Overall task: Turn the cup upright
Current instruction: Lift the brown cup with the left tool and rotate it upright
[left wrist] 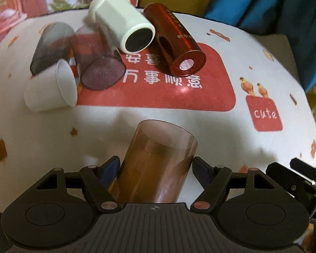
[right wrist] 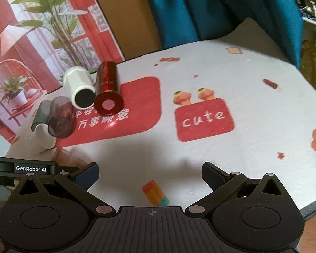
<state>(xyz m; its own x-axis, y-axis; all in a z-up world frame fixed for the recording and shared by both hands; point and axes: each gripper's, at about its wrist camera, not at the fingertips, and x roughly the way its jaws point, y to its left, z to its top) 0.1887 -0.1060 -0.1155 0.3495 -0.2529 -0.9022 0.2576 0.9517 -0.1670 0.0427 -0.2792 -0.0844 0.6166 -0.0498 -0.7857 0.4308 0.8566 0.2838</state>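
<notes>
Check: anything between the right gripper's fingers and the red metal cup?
Only bare tablecloth with part of its red printed panel. The right gripper is open and empty; the red metal cup lies on its side farther back. Shown in the right wrist view.

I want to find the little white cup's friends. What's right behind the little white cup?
Behind the small white cup lie two see-through tumblers on their sides: a grey one and a purple one. The white cup covers part of the grey tumbler's mouth end, so that bit can't be seen.

place: looked like a home room
table: festive printed tablecloth (right wrist: 200,67)
upper right: teal curtain (right wrist: 200,10)
upper left: red plant-and-chair poster (right wrist: 42,42)
</notes>
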